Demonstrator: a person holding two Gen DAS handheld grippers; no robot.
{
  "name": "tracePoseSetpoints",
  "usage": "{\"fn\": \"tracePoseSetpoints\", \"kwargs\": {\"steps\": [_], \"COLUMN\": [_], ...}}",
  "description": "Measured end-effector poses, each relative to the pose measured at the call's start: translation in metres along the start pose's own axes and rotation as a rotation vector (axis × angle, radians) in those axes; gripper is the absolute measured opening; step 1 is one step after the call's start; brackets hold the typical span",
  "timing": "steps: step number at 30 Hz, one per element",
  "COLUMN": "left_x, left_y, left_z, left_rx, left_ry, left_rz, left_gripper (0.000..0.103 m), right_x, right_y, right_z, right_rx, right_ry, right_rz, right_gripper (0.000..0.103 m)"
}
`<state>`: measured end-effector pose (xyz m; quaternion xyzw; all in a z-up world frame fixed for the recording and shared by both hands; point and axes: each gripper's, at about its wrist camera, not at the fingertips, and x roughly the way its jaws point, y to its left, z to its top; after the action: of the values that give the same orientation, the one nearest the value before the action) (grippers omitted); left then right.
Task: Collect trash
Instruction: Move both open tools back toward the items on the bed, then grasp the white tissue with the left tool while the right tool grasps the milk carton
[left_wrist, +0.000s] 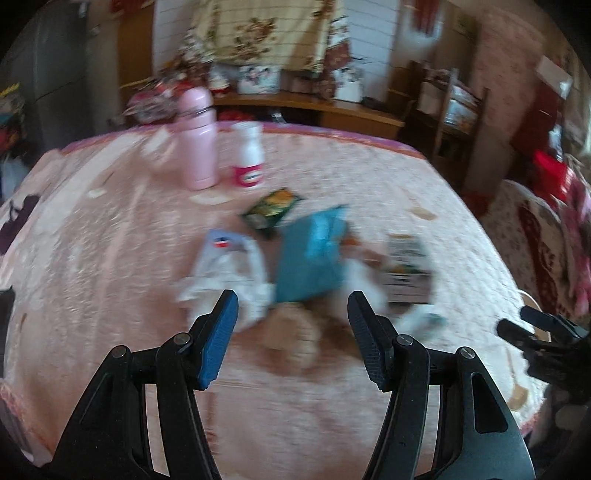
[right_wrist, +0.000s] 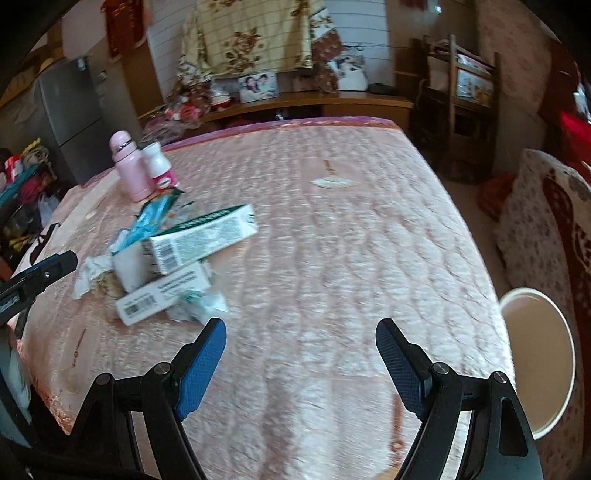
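Note:
A heap of trash lies on the pink quilted table (left_wrist: 110, 229): a teal packet (left_wrist: 310, 254), a green snack wrapper (left_wrist: 273, 206), crumpled white tissue (left_wrist: 225, 273) and small boxes (left_wrist: 406, 269). In the right wrist view the long white toothpaste box (right_wrist: 203, 240) lies across a second box (right_wrist: 162, 291). My left gripper (left_wrist: 291, 314) is open, just short of the heap, empty. My right gripper (right_wrist: 299, 336) is open and empty, to the right of the heap. The left gripper also shows at the left edge of the right wrist view (right_wrist: 37, 273).
A pink flask (left_wrist: 197, 136) and a white bottle with a pink label (left_wrist: 249, 155) stand behind the heap. A white round bin (right_wrist: 535, 365) sits off the table's right edge, beside a patterned chair (right_wrist: 546, 229). A wooden shelf stands behind.

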<state>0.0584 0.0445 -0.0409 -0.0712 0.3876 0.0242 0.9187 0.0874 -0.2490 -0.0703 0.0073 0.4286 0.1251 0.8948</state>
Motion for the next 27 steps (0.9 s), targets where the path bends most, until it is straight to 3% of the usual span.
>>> {"fn": "tracePoseSetpoints", "kwargs": {"steps": [6, 12, 21, 24, 27], "left_x": [0.024, 0.042, 0.058, 0.061, 0.069], "left_y": [0.04, 0.055, 0.063, 0.058, 0.051], "left_z": [0.009, 0.02, 0.027, 0.025, 0.022], "left_rx": [-0.06, -0.091, -0.109, -0.087, -0.054], "left_ry": [0.049, 0.062, 0.087, 0.101, 0.116], "left_rz": [0.029, 0.037, 0.028, 0.006, 0.008], "left_gripper": [0.06, 0.06, 0.06, 0.06, 0.06], "right_x": [0.018, 0.032, 0.092, 0.105, 0.094], "right_y": [0.019, 0.047, 0.107, 0.093, 0.057], "right_z": [0.024, 0.062, 0.093, 0.089, 0.078], "right_rx": [0.009, -0.025, -0.161, -0.147, -0.127], "right_ry": [0.02, 0.017, 0.137, 0.194, 0.181], "right_rz": [0.059, 0.08, 0.09, 0.085, 0.013], "right_gripper": [0.081, 0.081, 0.081, 0.081, 0.081]}}
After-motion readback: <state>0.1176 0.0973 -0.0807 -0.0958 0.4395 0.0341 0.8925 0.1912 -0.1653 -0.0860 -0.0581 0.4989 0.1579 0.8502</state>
